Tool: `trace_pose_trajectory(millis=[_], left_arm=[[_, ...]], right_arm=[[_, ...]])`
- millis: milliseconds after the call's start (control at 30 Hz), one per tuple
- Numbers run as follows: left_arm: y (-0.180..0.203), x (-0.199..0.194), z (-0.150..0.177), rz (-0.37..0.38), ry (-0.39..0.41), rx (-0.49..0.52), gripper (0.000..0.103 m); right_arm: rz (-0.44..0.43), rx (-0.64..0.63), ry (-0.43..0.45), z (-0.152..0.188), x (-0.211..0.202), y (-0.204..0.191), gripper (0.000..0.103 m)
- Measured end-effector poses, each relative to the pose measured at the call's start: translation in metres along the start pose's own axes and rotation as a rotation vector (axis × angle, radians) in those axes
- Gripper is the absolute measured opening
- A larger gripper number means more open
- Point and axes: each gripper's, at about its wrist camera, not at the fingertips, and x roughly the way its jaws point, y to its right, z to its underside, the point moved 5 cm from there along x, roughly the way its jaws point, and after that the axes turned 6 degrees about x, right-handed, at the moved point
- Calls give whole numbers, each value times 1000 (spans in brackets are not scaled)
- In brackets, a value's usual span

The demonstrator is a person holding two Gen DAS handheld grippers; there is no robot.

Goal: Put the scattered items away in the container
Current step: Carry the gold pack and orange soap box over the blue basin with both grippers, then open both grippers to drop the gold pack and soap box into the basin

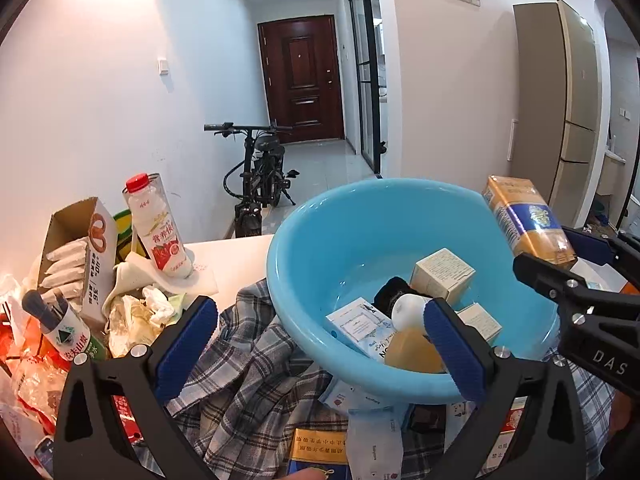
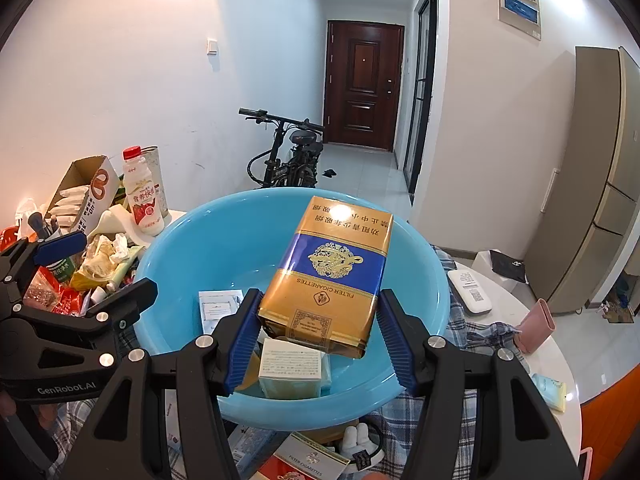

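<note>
A light blue plastic basin sits on a plaid cloth and holds small boxes, a white-capped bottle and a dark item. My right gripper is shut on a gold and blue cigarette carton and holds it tilted over the basin; the carton also shows in the left wrist view. My left gripper is open and empty over the basin's near rim. A second gold carton lies below it on the cloth.
A cluttered pile lies left of the basin: a milk bottle, an open snack box, tissues and wrappers. A white remote and a pink case lie on the white table at the right. A bicycle stands behind.
</note>
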Motion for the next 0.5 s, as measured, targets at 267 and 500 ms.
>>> trace_pose_trajectory(millis=[267,500], left_arm=[[2,1,2,-23,-1,21,103],[2,0,3,-11,-4,16,103]], right_arm=[[0,-5,-4,2,-2,-3,60],[2,-6,-3,2,-2,-3,60]])
